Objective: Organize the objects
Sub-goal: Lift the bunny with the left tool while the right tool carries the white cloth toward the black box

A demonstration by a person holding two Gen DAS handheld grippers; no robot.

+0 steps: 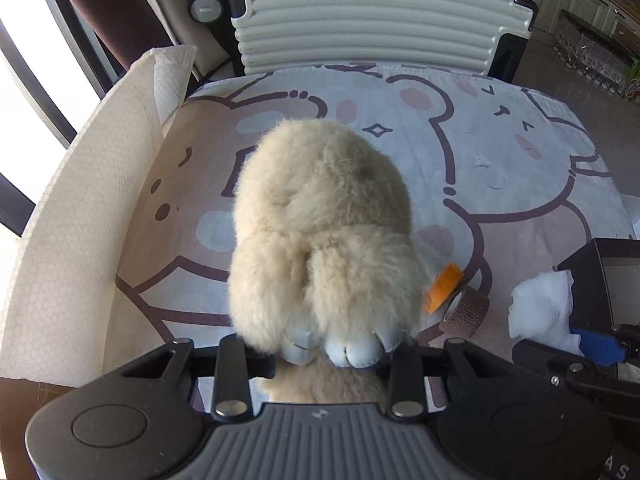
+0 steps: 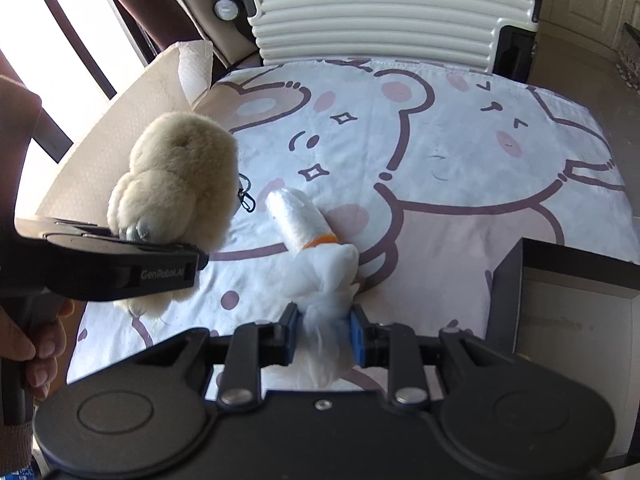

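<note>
A cream plush toy (image 1: 320,224) with grey-blue foot pads fills the middle of the left wrist view. My left gripper (image 1: 332,354) is shut on its lower end, its fingertips buried in fur. From the right wrist view the plush toy (image 2: 176,176) hangs clear above the bear-print cloth (image 2: 460,152), held by the left gripper (image 2: 168,242). My right gripper (image 2: 324,334) is shut on a white cloth bundle (image 2: 320,272), blue pads pinching it. An orange tape roll (image 1: 444,286) and a brown mesh roll (image 1: 468,312) lie on the cloth.
A white ribbed suitcase (image 1: 380,12) stands at the far edge. A white embossed sheet (image 1: 80,220) rises along the left. A black open box (image 2: 560,276) sits at the right. A person's hand (image 2: 40,344) grips the left handle.
</note>
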